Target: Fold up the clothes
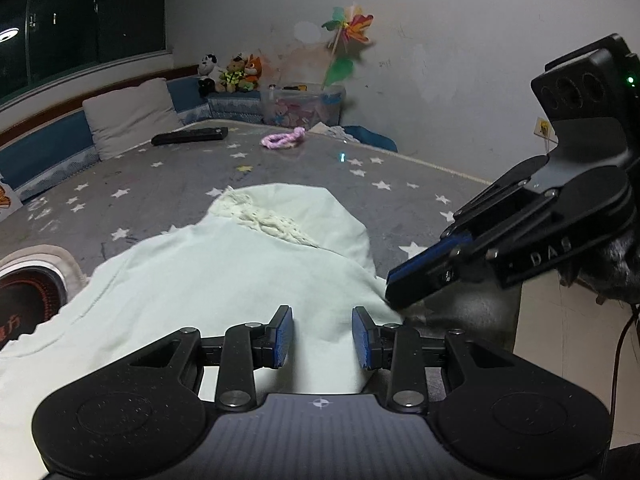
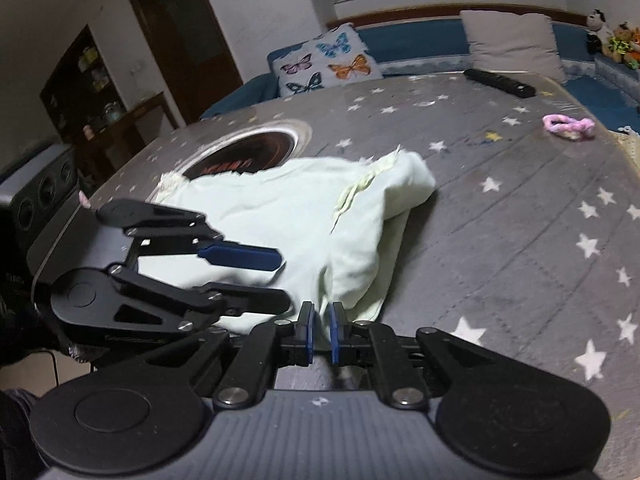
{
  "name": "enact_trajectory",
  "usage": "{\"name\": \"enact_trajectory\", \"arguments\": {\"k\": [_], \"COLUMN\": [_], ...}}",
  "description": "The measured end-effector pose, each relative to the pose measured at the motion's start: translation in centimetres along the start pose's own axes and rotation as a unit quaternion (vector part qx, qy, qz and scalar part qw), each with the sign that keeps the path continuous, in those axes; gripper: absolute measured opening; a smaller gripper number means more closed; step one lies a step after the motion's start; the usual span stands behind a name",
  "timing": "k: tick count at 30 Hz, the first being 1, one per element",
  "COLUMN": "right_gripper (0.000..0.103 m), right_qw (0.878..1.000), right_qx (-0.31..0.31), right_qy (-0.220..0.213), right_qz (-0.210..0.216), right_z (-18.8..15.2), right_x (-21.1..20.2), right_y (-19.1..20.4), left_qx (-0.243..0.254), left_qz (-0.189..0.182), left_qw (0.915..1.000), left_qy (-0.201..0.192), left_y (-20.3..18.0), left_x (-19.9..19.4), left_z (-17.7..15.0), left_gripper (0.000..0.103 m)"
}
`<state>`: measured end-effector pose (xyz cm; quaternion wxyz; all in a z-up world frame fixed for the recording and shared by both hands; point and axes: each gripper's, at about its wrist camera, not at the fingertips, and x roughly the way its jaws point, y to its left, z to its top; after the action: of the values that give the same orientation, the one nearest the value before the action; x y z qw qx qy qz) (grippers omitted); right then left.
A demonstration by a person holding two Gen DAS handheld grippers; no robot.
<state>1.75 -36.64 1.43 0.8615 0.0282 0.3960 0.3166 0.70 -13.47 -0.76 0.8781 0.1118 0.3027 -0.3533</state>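
The pale green garment [image 1: 224, 280] lies crumpled on the grey star-patterned table [image 1: 168, 176], filling the lower middle and lower left of the left wrist view and the centre of the right wrist view [image 2: 280, 216]; a strip of cream knitted trim [image 1: 264, 220] runs across its upper fold, and a rounded fold bulges toward the upper right of the cloth. In the left wrist view the left tongs [image 1: 322, 336] sit at the bottom centre with their 2 blue pads spread apart over the cloth; whether the pads touch it cannot be told. In the right wrist view the right tongs [image 2: 321, 334] sit at the bottom centre, their pads nearly pressed together with only a narrow gap, at the near edge of the garment, and a bit of cloth seems to lie in that gap, though blur leaves a grip uncertain. A round dark inset with red lettering [image 2: 244, 152] lies in the table just beyond the garment, partly covered by it. Farther back are a pink braided loop [image 1: 282, 138], a black remote [image 1: 190, 136], a grey cushion [image 1: 128, 116], a butterfly cushion [image 2: 326, 62], plush toys [image 1: 232, 72], a clear plastic box [image 1: 302, 104] and a coloured pinwheel [image 1: 350, 28] against the wall.
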Motion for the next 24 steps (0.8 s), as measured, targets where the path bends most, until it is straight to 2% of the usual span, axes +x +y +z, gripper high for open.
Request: {"name": "enact_trajectory", "arguments": {"k": [4,9,12,24], "right_gripper": [0.010,0.010,0.010,0.010], "right_qw": [1.000,0.999,0.998,0.998], "right_qx": [-0.006,0.034,0.054,0.047], "right_qy": [0.002,-0.013,-0.020,-0.018], "right_qz": [0.000,0.020,0.011,0.031], "right_z": [-0.4,-0.3,-0.3,-0.4], "right_x": [0.3,-0.6,-0.8,0.3], "right_y": [0.3,-1.3,-2.3,-1.4], "left_qx": [0.002,0.001,0.001,0.004], "left_qz": [-0.003,-0.003,-0.003,0.000], "left_qw": [1.0000,0.9999,0.9999,0.9999], "left_qy": [0.007,0.011,0.014,0.015], "left_y": [-0.2,-0.1,-0.1,-0.4], "left_x": [0.4,0.7,0.9,0.9], "left_z": [-0.1,-0.1,-0.3,-0.4], "left_gripper": [0.036,0.036,0.036,0.038]}}
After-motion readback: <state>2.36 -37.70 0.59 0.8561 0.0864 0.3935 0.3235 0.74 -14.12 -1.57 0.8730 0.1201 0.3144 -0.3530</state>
